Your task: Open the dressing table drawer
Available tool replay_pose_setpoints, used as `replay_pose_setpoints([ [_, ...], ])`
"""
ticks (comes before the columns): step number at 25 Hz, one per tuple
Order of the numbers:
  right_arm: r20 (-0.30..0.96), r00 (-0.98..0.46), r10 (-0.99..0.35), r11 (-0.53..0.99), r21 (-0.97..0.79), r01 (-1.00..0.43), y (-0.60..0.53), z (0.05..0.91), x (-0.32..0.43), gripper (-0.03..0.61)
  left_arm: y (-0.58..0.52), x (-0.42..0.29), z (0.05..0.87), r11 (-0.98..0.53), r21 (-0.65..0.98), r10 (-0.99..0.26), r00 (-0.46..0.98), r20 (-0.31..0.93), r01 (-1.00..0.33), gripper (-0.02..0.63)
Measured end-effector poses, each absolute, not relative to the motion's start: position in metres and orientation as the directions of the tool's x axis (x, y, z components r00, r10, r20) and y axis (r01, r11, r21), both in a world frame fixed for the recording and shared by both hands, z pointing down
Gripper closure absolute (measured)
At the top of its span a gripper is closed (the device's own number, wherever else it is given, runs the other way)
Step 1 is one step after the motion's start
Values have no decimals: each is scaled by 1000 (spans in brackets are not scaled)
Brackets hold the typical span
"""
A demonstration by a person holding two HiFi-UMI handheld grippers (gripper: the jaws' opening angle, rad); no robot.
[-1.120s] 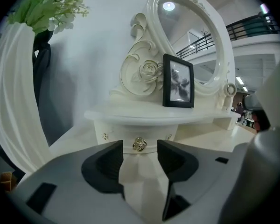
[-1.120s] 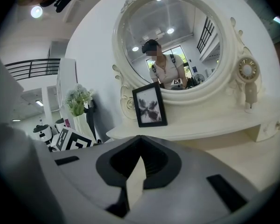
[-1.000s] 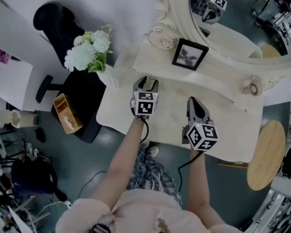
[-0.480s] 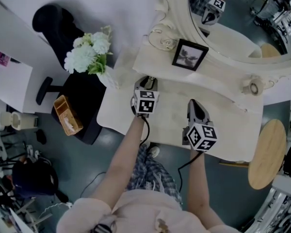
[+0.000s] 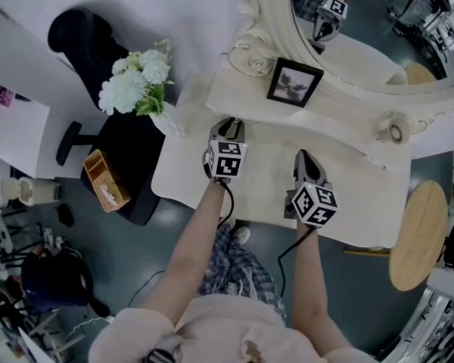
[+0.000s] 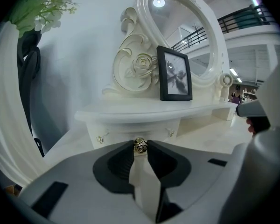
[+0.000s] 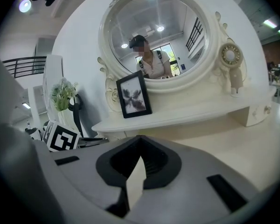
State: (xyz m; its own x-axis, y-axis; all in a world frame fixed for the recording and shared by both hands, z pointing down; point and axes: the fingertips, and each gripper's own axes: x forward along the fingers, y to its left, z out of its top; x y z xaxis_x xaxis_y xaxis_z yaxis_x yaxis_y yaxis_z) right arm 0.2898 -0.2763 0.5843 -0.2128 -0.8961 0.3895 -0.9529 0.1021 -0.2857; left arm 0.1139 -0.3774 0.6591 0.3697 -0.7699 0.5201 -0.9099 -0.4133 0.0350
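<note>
Head view: the left gripper (image 5: 228, 125) sits at frame centre, its tip at the front edge of the raised shelf (image 5: 238, 100) on the dressing table (image 5: 363, 203). The right gripper (image 5: 303, 159) hangs right of centre over the tabletop.

Left gripper view: the 2 jaws have just been closing and pinch the gold knob (image 6: 140, 145) of the drawer (image 6: 130, 127), at lower centre below the picture frame (image 6: 175, 73).

Right gripper view: the 2 jaws meet at their tips, with nothing between them.

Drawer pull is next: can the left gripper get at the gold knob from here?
Likely yes: the gold knob already sits between the left gripper's jaw tips, which have just been closing onto it; nothing blocks it.
</note>
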Motion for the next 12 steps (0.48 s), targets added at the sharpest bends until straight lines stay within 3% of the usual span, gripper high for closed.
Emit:
replay_pose_setpoints([
  [12,412,-182,-893,58,-296,-953,-270,595,297,563,-359,109,659,-424,37,-758,377,532,-905,505],
])
